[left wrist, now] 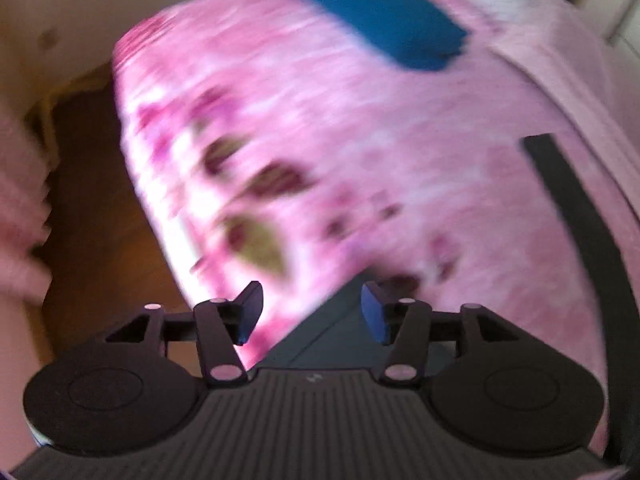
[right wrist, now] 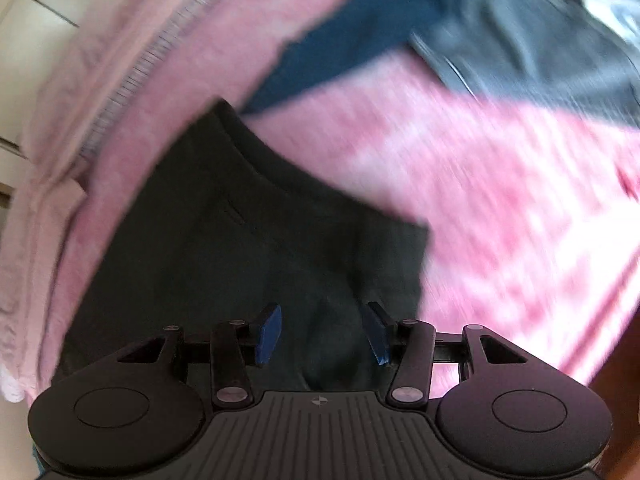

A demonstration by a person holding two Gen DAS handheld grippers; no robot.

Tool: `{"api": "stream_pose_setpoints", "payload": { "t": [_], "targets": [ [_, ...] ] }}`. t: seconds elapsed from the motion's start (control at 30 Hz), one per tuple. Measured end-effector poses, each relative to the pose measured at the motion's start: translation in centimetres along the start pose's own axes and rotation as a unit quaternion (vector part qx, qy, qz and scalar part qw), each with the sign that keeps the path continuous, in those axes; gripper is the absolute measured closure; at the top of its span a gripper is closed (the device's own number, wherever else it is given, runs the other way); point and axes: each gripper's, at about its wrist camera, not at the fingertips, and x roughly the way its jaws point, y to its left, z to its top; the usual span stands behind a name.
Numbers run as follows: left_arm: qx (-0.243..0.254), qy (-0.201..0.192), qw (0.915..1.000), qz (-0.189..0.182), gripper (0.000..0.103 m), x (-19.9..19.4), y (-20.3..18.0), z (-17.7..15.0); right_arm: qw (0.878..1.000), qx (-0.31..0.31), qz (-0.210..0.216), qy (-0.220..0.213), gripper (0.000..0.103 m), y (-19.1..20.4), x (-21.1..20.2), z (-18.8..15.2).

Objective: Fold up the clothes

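- Both views are smeared by motion blur, so fine detail of the cloth is hard to read.
- The left claw [left wrist: 312, 312] stands with its jaws apart and nothing between them; it hangs over the pink floral bedspread [left wrist: 320, 140], with a dark grey cloth edge just under the jaws.
- The right claw [right wrist: 324, 332] is likewise spread and empty, above the dark garment [right wrist: 248, 240], which lies flat in the lower centre of the right wrist view.
- The dark garment looks folded or part-folded, with a straight edge running toward 4 o'clock; how many folds it has I cannot tell.
- A folded blue piece [left wrist: 380, 16] sits at 12 o'clock in the left wrist view, well apart from the left claw.
- At 1 o'clock in the right wrist view a denim garment [right wrist: 540, 40] lies on the bedspread, with a blue cloth [right wrist: 360, 40] just beside it at 12 o'clock; a pale pink sheet [right wrist: 80, 100] runs along 9 to 11 o'clock.
- A black strap [left wrist: 580, 220] crosses at 3 o'clock in the left wrist view; it could snag a claw.
- Risks, as I judge them: a fast reach could drag a claw tip across the dark garment and undo its fold.
- Pinching the bedspread together with a garment is likely on so soft a bed.
- The dark cloth gives poor contrast, so an edge may be missed.
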Motion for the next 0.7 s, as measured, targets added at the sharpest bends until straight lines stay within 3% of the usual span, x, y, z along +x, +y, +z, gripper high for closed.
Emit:
{"api": "stream_pose_setpoints", "payload": {
  "t": [0.17,0.3,0.33,0.4,0.43,0.53,0.63,0.7],
  "targets": [
    [-0.095,0.05,0.9941,-0.014,0.049,2.3,4.5,-3.6,0.999,0.028,-0.017,-0.009,0.053,0.0,0.5,-1.8],
    [-0.168,0.045,0.9833,-0.053,0.05,2.9,6.4,-6.0,0.999,0.046,-0.011,-0.016,0.053,0.1,0.5,-2.3],
    [-0.182,0.041,0.9803,-0.065,0.052,3.0,6.5,-6.3,0.999,0.05,-0.009,-0.015,0.053,0.0,0.5,-2.6],
    [-0.201,0.036,0.975,-0.088,0.067,3.3,6.5,-6.6,0.998,0.055,-0.008,-0.015,0.053,-0.1,0.7,-2.9],
    [-0.194,0.032,0.9763,-0.09,0.081,3.3,6.2,-6.5,0.998,0.057,-0.01,-0.018,0.053,-0.3,0.7,-3.1],
    [-0.169,0.02,0.9812,-0.091,0.099,3.0,5.3,-6.2,0.997,0.066,-0.012,-0.026,0.053,-0.9,0.7,-3.7],
    [-0.133,-0.013,0.9819,-0.135,0.099,0.8,4.8,-5.3,0.997,0.077,-0.005,-0.03,0.053,-1.5,0.5,-4.0],
    [-0.081,-0.048,0.9795,-0.178,0.099,-1.8,3.9,-3.7,0.996,0.08,0.004,-0.028,0.053,-1.9,0.3,-3.9]
  ]
}}
